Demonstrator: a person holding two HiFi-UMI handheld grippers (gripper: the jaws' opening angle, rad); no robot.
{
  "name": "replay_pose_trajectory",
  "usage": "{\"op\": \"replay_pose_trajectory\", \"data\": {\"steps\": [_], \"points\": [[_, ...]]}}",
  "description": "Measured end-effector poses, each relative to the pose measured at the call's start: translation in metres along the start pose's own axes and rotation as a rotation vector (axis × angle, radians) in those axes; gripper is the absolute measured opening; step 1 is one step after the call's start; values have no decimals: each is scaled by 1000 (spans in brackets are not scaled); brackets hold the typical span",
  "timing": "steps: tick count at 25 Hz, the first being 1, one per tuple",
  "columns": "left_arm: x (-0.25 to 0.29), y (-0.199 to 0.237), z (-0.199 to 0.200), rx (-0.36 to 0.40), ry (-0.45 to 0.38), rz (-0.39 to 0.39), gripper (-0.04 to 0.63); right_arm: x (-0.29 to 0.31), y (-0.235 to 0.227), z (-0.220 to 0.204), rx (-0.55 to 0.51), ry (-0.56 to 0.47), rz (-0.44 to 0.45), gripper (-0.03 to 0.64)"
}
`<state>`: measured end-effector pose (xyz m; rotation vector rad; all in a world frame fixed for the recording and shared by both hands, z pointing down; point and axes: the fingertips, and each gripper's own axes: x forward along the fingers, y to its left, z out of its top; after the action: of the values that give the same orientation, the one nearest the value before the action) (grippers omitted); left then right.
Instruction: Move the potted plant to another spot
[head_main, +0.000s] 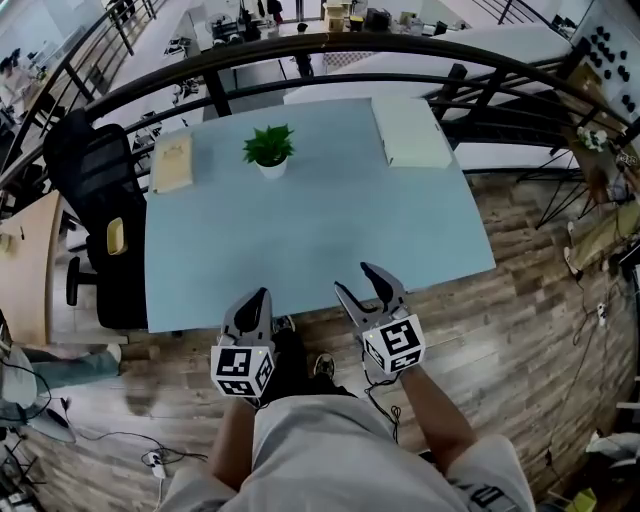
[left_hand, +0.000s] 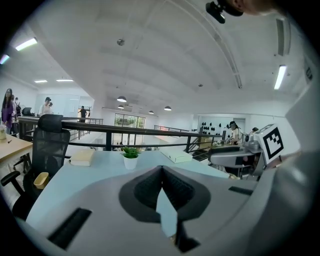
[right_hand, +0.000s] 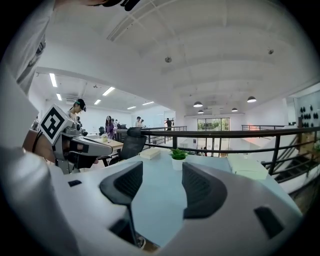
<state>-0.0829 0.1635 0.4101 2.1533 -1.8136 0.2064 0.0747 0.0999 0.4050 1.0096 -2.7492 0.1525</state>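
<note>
One potted plant (head_main: 269, 150) all views; ceiling lamps (right_hand: 198, 104) gripper views only.

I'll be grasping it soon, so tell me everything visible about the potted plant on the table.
The potted plant is small: a tuft of pointed green leaves in a plain white pot that narrows toward its base. It stands upright on the pale blue table, near the far edge, between a tan book and a flat white box, apart from both. Only the table touches it.
</note>
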Motion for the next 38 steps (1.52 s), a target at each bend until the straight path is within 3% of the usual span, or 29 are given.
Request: {"op": "replay_pose_trajectory", "data": {"steps": [16,38], "points": [[108,95,-18,-27,99,-10,11,145,-30,-15,34,63,40,309],[191,186,-62,-81,187,20,11,316,-56,-67,68,173,27,371]]}}
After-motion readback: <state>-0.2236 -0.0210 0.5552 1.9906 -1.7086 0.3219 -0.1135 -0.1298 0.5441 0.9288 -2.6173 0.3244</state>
